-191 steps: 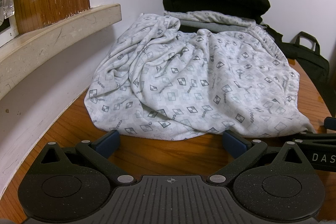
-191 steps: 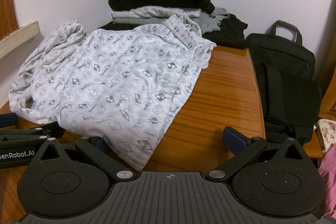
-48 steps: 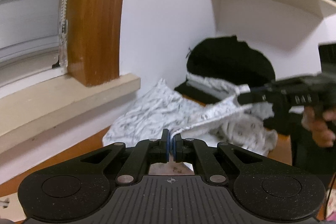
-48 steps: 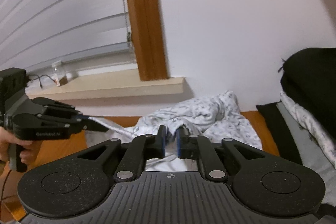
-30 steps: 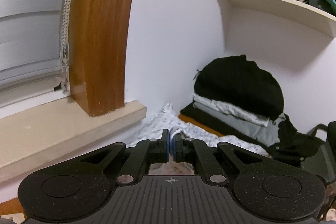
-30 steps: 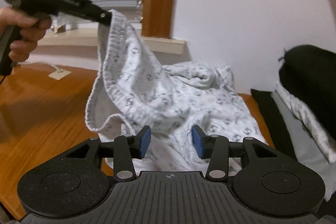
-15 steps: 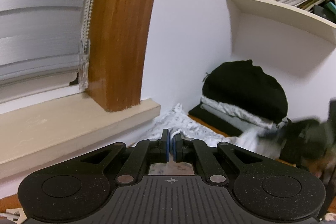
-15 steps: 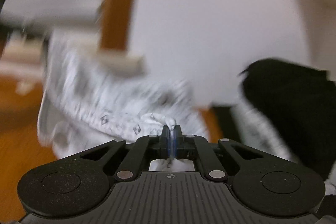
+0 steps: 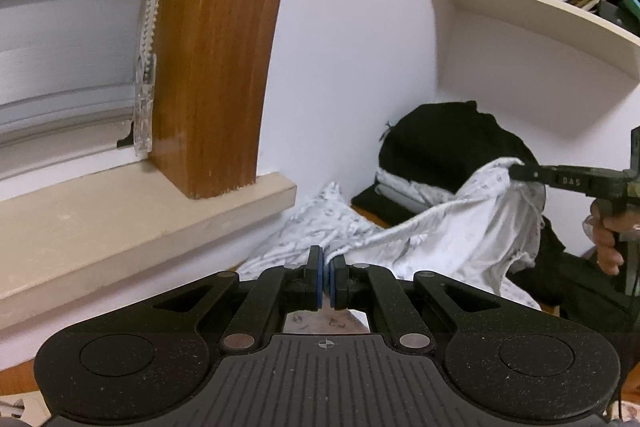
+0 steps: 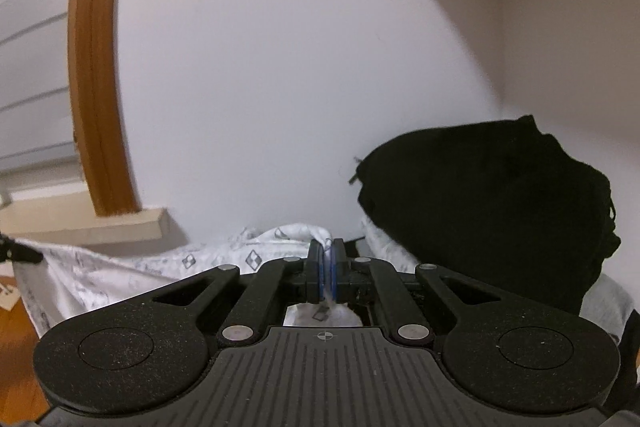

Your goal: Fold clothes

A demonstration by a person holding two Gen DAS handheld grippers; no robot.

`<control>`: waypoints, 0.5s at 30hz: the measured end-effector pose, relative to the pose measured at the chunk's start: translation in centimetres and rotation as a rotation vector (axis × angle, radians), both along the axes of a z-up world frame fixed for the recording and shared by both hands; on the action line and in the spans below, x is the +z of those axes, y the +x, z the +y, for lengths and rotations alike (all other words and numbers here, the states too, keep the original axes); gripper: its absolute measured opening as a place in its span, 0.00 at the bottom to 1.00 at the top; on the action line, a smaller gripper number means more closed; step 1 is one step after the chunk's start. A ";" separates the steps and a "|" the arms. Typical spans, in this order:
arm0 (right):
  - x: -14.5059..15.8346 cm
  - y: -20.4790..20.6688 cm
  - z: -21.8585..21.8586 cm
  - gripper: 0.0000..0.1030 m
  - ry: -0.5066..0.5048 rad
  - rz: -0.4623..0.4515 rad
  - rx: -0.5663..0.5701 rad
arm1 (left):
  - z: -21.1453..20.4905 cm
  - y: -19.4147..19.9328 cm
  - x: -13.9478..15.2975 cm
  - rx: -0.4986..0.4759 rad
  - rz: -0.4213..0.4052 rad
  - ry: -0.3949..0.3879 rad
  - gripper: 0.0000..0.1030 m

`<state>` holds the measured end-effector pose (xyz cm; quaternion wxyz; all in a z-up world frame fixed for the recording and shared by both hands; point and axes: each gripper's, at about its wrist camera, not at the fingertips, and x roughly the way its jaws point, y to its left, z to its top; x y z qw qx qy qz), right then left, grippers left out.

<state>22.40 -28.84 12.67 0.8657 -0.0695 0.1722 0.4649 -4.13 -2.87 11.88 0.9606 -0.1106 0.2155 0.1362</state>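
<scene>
A white patterned garment [image 9: 432, 239] hangs lifted above the wooden table, stretched between both grippers. My left gripper [image 9: 327, 281] is shut on one edge of it. In the left wrist view my right gripper [image 9: 516, 171] shows at the right, pinching the other raised edge. In the right wrist view my right gripper [image 10: 327, 277] is shut on the garment [image 10: 168, 267], which runs left to the left gripper's tip [image 10: 24, 254]. The garment's lower part is hidden behind the gripper bodies.
A pile of folded clothes topped by a black garment [image 9: 448, 147] [image 10: 488, 203] stands in the back corner. A window sill [image 9: 132, 211] and wooden frame [image 9: 216, 47] run along the left. A bookshelf [image 9: 552, 7] hangs above.
My right gripper let go, shut again on another edge of the garment, and raised it. The left gripper has stayed shut and held high. The cloth now spans between both.
</scene>
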 end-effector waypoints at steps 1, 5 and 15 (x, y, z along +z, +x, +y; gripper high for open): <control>-0.3 -0.1 0.2 0.05 -0.013 0.006 0.012 | 0.0 0.0 -0.2 -0.002 0.001 -0.003 0.03; -2.3 -0.9 1.9 0.12 -0.155 0.034 0.090 | -0.3 0.2 -1.6 -0.020 0.037 -0.017 0.03; -4.9 -9.4 5.4 0.50 -0.231 -0.060 0.386 | -1.7 1.2 -1.7 -0.072 0.022 -0.004 0.03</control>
